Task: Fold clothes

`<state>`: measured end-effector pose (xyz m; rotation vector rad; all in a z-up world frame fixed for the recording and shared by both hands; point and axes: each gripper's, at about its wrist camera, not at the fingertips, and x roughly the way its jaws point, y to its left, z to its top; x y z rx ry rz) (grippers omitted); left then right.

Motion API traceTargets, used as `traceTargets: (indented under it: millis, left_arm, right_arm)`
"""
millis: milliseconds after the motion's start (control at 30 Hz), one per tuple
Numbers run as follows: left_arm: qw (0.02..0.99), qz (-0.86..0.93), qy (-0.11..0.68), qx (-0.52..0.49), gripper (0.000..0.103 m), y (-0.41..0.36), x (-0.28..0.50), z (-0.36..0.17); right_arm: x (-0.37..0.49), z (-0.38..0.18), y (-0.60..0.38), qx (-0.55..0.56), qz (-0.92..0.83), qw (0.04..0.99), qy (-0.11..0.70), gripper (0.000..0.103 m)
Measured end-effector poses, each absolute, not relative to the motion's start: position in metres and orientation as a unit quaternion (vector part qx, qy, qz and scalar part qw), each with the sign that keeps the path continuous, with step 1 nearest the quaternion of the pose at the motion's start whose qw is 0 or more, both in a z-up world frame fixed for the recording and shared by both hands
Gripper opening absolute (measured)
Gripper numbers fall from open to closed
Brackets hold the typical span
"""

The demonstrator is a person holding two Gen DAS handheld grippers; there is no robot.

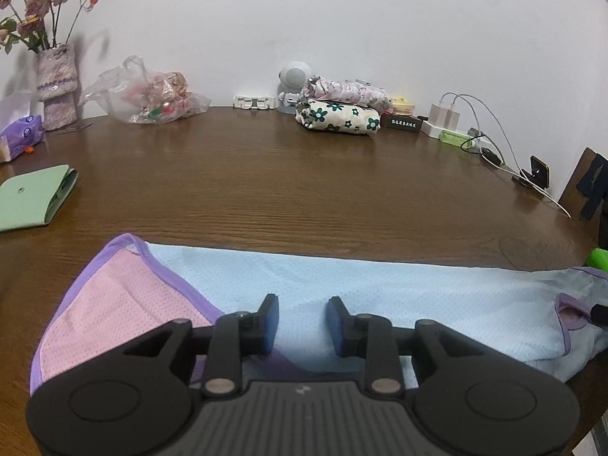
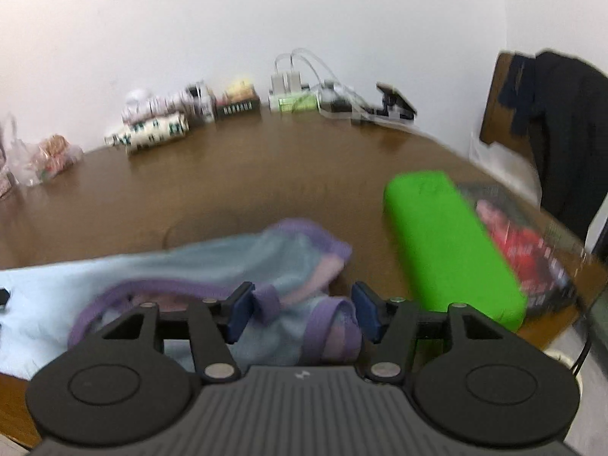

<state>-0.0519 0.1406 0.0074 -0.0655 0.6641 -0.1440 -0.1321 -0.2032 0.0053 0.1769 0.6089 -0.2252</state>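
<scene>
A light blue mesh garment with purple trim and a pink panel lies along the near edge of the brown table. My left gripper is open just above the blue cloth, holding nothing. In the right wrist view, which is blurred, the garment's bunched right end with its purple straps lies between the open jaws of my right gripper. The jaws stand wide on either side of the cloth and do not pinch it.
Folded clothes are stacked at the back. A green pouch lies at the left, a flower vase and plastic bag at the back left. Chargers and cables sit back right. A bright green case lies on a red packet. A chair stands at the right.
</scene>
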Motion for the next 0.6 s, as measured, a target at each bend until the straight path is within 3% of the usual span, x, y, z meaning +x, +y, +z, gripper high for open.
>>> traceTargets:
  millis: [133, 200, 400, 600]
  left_arm:
    - [0.942, -0.074, 0.326, -0.042, 0.027, 0.142, -0.053, 0.007]
    - [0.941, -0.075, 0.326, -0.047, 0.028, 0.142, -0.054, 0.007]
    - [0.939, -0.079, 0.327, -0.066, 0.029, 0.145, -0.056, 0.008]
    - [0.944, -0.068, 0.308, -0.092, 0.034, 0.16, -0.071, 0.021]
  right_arm:
    - [-0.14, -0.006, -0.192, 0.067, -0.11, 0.955, 0.269, 0.037]
    - [-0.141, -0.009, -0.194, 0.071, -0.098, 0.959, 0.256, 0.018]
    - [-0.136, -0.002, -0.209, 0.087, -0.066, 0.965, 0.239, 0.011]
    - [-0.134, 0.031, -0.154, 0.009, 0.059, 0.981, 0.187, 0.011]
